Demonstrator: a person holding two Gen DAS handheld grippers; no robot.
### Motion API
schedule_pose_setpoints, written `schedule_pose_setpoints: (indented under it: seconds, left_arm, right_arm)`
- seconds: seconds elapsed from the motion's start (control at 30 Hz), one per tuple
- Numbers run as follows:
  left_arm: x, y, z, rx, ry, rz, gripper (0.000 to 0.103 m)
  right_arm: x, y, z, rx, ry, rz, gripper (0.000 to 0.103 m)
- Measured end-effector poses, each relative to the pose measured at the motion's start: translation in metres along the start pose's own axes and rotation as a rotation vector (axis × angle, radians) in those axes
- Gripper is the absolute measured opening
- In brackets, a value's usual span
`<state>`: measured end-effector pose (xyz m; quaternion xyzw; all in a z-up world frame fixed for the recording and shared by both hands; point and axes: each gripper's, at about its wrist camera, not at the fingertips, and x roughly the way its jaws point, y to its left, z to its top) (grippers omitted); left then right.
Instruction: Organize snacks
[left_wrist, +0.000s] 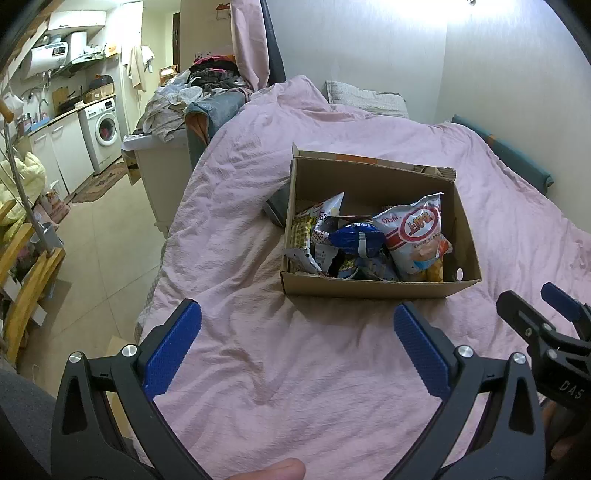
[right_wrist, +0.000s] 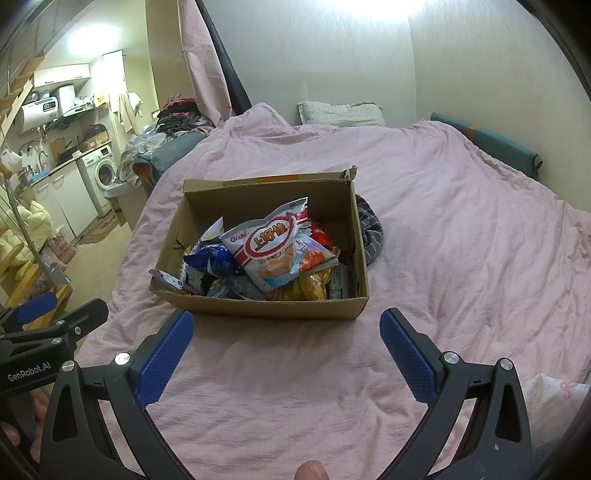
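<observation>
An open cardboard box (left_wrist: 369, 288) (right_wrist: 258, 308) sits on a bed covered by a pink quilt (left_wrist: 295, 369) (right_wrist: 461, 240). Several snack bags lie piled inside it. A white and red Oishi shrimp flakes bag (left_wrist: 419, 230) (right_wrist: 275, 245) lies on top, with a blue bag (left_wrist: 356, 238) (right_wrist: 214, 260) beside it. My left gripper (left_wrist: 297, 321) is open and empty, held over the quilt in front of the box. My right gripper (right_wrist: 286, 326) is open and empty too, just before the box's near wall. Each gripper shows at the edge of the other's view.
A dark striped cloth (right_wrist: 371, 230) (left_wrist: 277, 206) lies against the box's far side. A pillow (right_wrist: 340, 112) and a teal bolster (right_wrist: 491, 142) line the wall. Left of the bed are a clothes pile (left_wrist: 207, 81), a washing machine (left_wrist: 101, 131) and a wooden stair (left_wrist: 26, 280).
</observation>
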<state>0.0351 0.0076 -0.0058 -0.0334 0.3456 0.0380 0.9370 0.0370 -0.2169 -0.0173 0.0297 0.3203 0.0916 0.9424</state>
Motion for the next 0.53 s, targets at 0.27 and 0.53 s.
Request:
schedule_pose_setpoints:
  seconds: [0.27, 0.53]
  left_arm:
    - [0.0001, 0.0004, 0.0002, -0.002, 0.002, 0.001, 0.103]
    - [-0.0006, -0.0042, -0.0006, -0.004, -0.001, -0.013, 0.103]
  right_arm:
    - [0.0005, 0.0000, -0.0007, 0.000, 0.002, 0.000, 0.103]
    - [-0.0040, -0.0049, 0.0002, 0.023, -0.009, -0.002, 0.103]
